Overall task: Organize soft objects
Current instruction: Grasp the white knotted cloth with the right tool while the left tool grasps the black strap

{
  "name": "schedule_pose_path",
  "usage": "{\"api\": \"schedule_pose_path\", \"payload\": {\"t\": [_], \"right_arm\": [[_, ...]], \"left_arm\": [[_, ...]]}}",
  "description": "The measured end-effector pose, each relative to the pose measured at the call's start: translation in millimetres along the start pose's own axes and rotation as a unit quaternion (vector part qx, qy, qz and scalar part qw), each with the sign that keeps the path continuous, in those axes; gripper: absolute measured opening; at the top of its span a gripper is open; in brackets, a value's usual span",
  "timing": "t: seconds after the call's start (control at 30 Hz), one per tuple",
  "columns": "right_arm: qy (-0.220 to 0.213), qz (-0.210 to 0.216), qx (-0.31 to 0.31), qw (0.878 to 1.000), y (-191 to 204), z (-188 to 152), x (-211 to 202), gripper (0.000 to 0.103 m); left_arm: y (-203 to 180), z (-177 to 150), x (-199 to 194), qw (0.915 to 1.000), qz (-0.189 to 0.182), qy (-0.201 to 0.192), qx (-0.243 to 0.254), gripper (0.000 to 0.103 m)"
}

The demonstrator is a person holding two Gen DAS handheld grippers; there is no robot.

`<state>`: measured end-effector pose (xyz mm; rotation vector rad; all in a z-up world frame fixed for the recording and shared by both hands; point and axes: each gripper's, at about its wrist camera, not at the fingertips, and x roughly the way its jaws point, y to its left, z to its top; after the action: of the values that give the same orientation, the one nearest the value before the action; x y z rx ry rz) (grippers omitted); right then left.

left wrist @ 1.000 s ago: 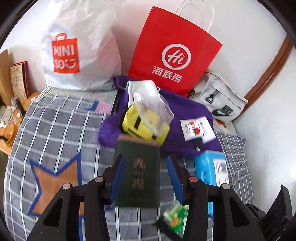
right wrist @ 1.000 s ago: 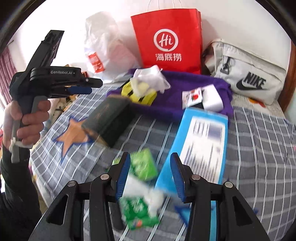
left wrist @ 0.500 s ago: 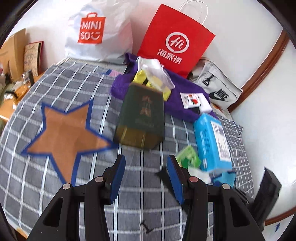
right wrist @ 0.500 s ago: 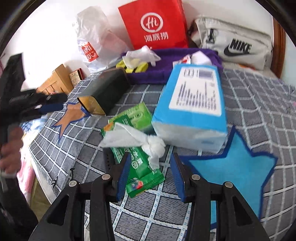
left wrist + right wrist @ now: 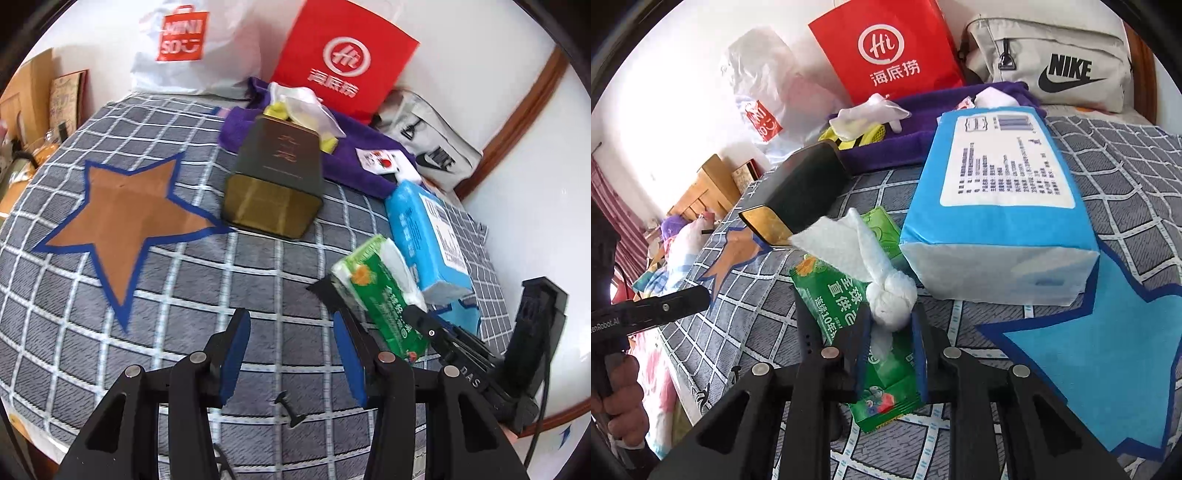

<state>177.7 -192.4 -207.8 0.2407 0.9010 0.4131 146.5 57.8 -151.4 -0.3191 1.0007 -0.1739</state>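
On grey checked bed cover (image 5: 1126, 155), front edge: your right gripper (image 5: 891, 354), jaws closing round knotted white tissue wad (image 5: 892, 299) lying atop green plastic tissue pack (image 5: 846, 310); wad sits between pads, contact w/ pads can't be told. Pale blue tissue brick (image 5: 993, 221) just beside pack, right side. Dark green tin box (image 5: 277, 177) lies by orange star patch (image 5: 125, 218). Your left gripper (image 5: 291, 358): jaws apart, nothing between, above bare cover.
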Motion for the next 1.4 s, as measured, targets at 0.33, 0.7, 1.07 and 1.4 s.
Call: {"api": "schedule_pose_path", "payload": {"t": [0.33, 0.7, 1.07, 1.4], "right_arm": [[-0.020, -0.024, -0.034, 0.999, -5, -17, -56, 0.020], [-0.002, -0.053, -0.022, 0.998, -32, -52, -71, 0.020], [-0.004, -0.091, -0.039, 0.995, -36, -56, -69, 0.022], [-0.002, -0.088, -0.044, 0.995, -39, -51, -66, 0.052]], "left_arm": [[-33, -14, 43, 0.9982, 0.015, 0.050, 0.030, 0.045], [-88, -26, 70, 0.9834, 0.123, 0.028, 0.130, 0.062], [-54, -40, 42, 0.9831, 0.135, 0.039, 0.117, 0.064], [-60, -45, 43, 0.9784, 0.143, 0.011, 0.149, 0.050]]}}
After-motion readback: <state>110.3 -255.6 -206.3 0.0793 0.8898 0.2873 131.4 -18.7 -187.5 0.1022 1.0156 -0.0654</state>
